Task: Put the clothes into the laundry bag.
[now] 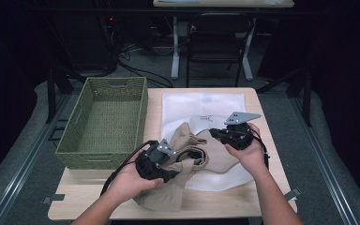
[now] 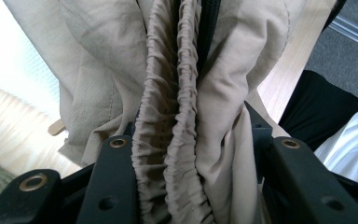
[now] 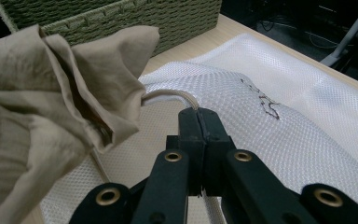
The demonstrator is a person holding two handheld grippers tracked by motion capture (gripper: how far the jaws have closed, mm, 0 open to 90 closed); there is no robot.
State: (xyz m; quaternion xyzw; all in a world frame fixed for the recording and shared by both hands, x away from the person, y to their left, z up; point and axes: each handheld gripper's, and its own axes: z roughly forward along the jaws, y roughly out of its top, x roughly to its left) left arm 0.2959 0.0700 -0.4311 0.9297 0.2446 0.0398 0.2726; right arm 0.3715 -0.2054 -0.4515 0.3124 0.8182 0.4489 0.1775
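Gathered waistband of the tan garment [image 2: 177,140] is bunched between the left gripper [image 1: 155,161] fingers, which pinch it. Right gripper [image 3: 199,122] fingers are pressed together on the mesh bag's [image 3: 279,126] corded rim, with the garment's free folds just beside them at the bag's mouth. If the thin rim slips out, the mouth would likely sag shut and the cloth catch on its edge.

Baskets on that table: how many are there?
1. The green woven basket sits on the table's left side, beside the white mesh bag and the beige garment. It also shows behind the garment in the right gripper view.
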